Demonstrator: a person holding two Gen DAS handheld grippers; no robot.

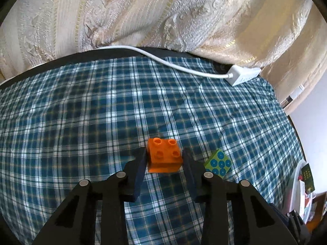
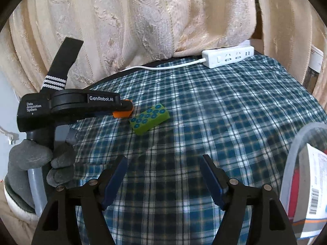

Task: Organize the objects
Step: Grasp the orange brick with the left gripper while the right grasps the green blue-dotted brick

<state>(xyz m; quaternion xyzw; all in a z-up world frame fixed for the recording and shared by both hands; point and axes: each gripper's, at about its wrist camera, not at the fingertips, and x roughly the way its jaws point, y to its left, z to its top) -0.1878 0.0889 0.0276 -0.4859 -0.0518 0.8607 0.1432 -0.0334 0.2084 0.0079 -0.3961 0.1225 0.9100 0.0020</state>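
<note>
Left gripper [image 1: 164,157] is clamped on the orange brick [image 1: 164,156]: both pads sit flush on its side faces, studs up, brick low on the checked cloth [image 1: 81,112] and, as far as I can tell, not lifted clear yet. Right wrist view confirms it from the side: brick pinched right at the fingertips, a gloved hand [image 2: 40,159] on the handle. Grip is shallow, only the tip ends of the pads are on plastic, so I'd lift straight up along the fingers, slowly, no wrist roll until it's off the cloth; smooth faces could slip if it's swung. Just right of the left fingertips, close to the brick but not touching it, lies the green block with blue dots [image 1: 218,163]; keep the lift vertical so the right finger doesn't nudge it. Right gripper [image 2: 165,168] has its jaws apart, nothing between them, hovering over bare cloth with the green block ahead and to its left, a likely next pick. Off to its right edge, a translucent bin rim [image 2: 294,153] with boxes inside, probably the drop target. Farthest out: white power strip [image 2: 229,56] and cable at the table's back edge, curtain [image 2: 143,20] behind.
</note>
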